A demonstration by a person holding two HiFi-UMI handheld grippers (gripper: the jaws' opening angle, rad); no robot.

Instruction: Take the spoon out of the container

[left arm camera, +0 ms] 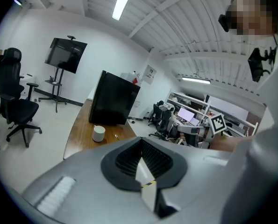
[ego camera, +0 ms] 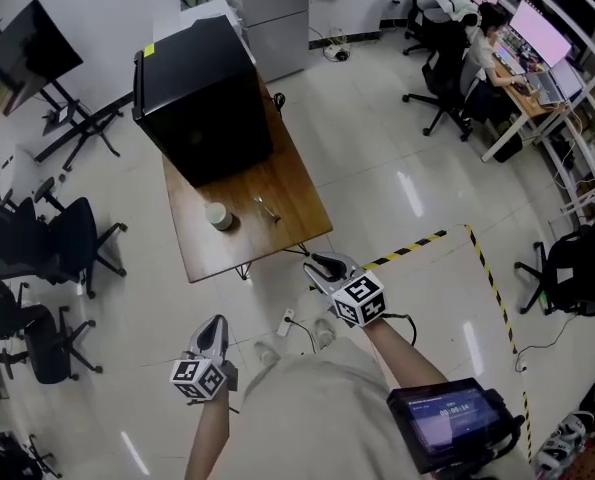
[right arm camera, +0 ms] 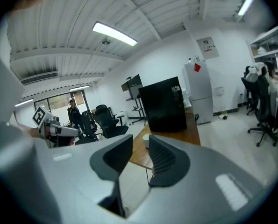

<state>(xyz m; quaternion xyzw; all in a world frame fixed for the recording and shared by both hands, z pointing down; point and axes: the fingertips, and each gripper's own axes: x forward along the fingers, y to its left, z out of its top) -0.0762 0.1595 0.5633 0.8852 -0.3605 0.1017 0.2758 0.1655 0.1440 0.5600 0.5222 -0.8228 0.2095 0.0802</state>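
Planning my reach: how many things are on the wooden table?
3: black cabinet at the far end, white container nearer, spoon lying right of it. The cabinet may hide more.

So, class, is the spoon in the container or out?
Out: the spoon lies on the table beside the white container, apart from it.

No words can be read anywhere. The handheld screen (ego camera: 447, 415) at the waist shows a row of digits (timer-like, too small to read). The marker cube (ego camera: 199, 376) on the left gripper (ego camera: 214, 326) and the one on the right gripper (ego camera: 324, 263) carry square codes, no letters. Wall notice (right arm camera: 205, 45) above the fridge (right arm camera: 200, 94): print unreadable. Yellow sticker (ego camera: 149, 49) on the black cabinet (ego camera: 202, 98): unreadable.
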